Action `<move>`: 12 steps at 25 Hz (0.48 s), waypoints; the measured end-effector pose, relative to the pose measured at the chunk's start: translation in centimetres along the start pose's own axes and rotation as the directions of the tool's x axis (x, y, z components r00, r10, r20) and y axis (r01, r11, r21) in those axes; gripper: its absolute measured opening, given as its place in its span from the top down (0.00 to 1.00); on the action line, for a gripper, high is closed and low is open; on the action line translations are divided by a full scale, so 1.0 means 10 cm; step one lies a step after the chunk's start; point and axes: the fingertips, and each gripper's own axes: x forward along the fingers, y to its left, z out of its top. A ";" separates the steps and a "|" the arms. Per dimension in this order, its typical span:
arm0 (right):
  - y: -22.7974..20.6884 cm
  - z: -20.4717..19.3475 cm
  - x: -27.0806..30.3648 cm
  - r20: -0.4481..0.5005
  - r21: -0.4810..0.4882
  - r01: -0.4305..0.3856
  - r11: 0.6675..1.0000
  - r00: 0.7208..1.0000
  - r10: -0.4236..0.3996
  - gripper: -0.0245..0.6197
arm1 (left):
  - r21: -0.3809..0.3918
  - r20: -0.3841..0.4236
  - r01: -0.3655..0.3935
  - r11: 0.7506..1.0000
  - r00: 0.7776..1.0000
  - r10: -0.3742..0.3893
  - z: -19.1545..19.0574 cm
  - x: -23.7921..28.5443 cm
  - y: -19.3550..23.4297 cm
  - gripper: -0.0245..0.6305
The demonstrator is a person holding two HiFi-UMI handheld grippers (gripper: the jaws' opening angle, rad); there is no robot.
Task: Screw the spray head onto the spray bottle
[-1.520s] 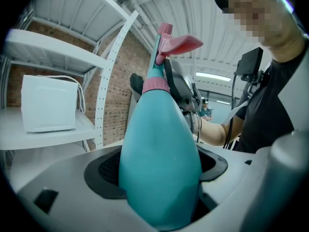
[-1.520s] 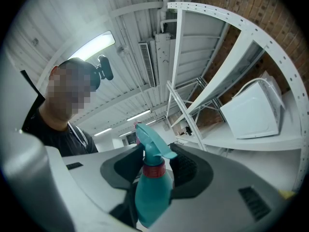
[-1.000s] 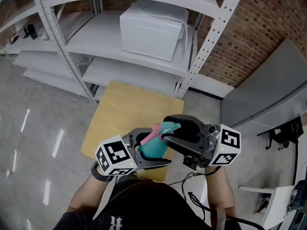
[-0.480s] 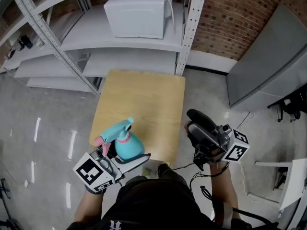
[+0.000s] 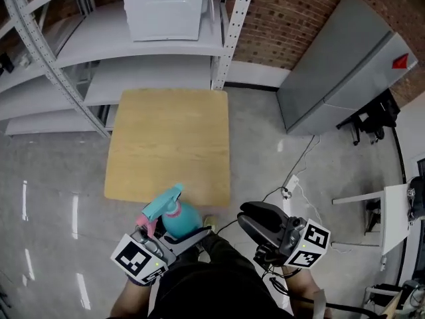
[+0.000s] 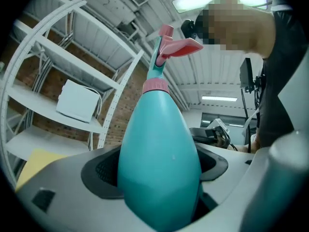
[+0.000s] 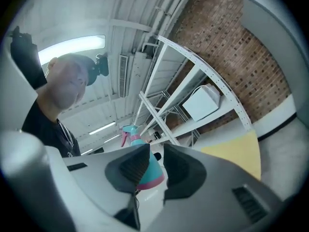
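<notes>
A teal spray bottle [image 5: 178,219] with a pink collar stands upright between the jaws of my left gripper [image 5: 186,231], which is shut on its body [image 6: 159,163]. Its teal spray head [image 5: 161,205] with the pink trigger [image 6: 176,46] sits on the bottle's neck. The bottle hangs just off the near edge of the wooden table [image 5: 169,138]. My right gripper [image 5: 247,219] is apart from it, to the right and close to the person's body. Its jaws [image 7: 157,170] have just been closing; a narrow gap remains with nothing between them. The spray head [image 7: 129,133] shows far behind them.
Grey metal shelving [image 5: 159,52] stands behind the table, with a white box [image 5: 165,8] on a shelf. A grey cabinet [image 5: 339,65] leans at the right by the brick wall. Cables [image 5: 292,178] lie on the floor at the right.
The right gripper let go of the spray head and swung away to the right and down. Both grippers drew back toward the person, the left one carrying the bottle off the table's edge.
</notes>
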 end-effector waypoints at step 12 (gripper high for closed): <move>0.68 -0.01 -0.82 -0.149 -0.192 -0.216 0.957 0.971 0.189 0.83 | 0.006 0.120 -0.246 0.969 0.962 0.244 -0.07 -0.29 -1.22 0.36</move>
